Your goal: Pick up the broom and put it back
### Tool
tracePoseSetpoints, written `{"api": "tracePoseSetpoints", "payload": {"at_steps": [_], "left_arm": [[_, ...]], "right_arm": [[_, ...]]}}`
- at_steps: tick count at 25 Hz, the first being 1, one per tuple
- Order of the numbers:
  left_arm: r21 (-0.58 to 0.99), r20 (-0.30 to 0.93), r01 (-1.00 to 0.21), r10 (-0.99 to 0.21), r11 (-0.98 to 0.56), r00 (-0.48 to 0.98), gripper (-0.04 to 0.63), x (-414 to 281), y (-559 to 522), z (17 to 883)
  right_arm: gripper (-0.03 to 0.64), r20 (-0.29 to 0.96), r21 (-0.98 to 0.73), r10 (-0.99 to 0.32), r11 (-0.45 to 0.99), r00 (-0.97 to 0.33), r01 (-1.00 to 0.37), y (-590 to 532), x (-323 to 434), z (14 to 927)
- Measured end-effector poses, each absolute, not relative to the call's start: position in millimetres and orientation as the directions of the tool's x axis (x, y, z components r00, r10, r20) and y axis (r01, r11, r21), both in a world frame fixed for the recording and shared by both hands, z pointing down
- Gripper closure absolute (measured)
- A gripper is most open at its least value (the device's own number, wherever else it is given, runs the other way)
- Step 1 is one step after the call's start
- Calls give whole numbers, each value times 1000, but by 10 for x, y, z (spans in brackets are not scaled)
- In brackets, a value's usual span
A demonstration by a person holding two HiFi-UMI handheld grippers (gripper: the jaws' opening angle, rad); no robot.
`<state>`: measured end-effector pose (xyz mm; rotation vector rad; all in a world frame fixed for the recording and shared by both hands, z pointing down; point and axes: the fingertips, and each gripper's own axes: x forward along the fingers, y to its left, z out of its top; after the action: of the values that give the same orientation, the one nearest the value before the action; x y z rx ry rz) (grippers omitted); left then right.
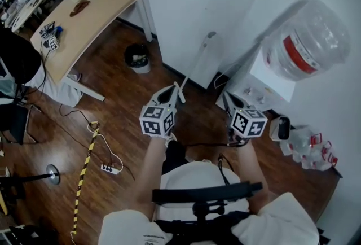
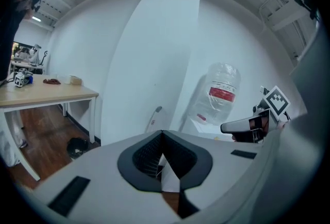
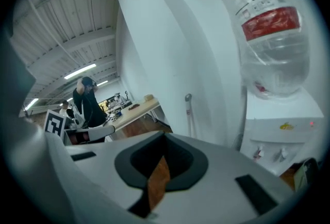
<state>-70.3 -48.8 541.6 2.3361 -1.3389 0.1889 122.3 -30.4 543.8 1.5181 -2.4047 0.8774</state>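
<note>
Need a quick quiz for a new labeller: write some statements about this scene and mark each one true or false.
1. The broom leans against the wall. True.
2. The left gripper has its fingers wide apart. False: they are shut, with nothing between them.
3. The bottle has a red label. True.
4. The bin stands on the desk. False: it stands on the floor, by the wall.
5. The right gripper holds the broom. False: it is empty, and the broom stands apart at the wall.
</note>
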Motion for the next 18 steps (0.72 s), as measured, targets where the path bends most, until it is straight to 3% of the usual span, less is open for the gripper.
{"api": "tracePoseSetpoints", "payload": {"at_steps": [10, 18], "left_arm": [[297, 400, -893, -805, -338, 438, 594, -141, 1018, 5474], [284, 365, -887, -814, -364, 451, 594, -145, 1228, 5213]], "right_arm": [[600, 405, -477, -694, 394, -595, -785, 912, 1673, 5543], [601, 357, -490, -701, 422, -617, -763, 1221, 1440, 5266]]}}
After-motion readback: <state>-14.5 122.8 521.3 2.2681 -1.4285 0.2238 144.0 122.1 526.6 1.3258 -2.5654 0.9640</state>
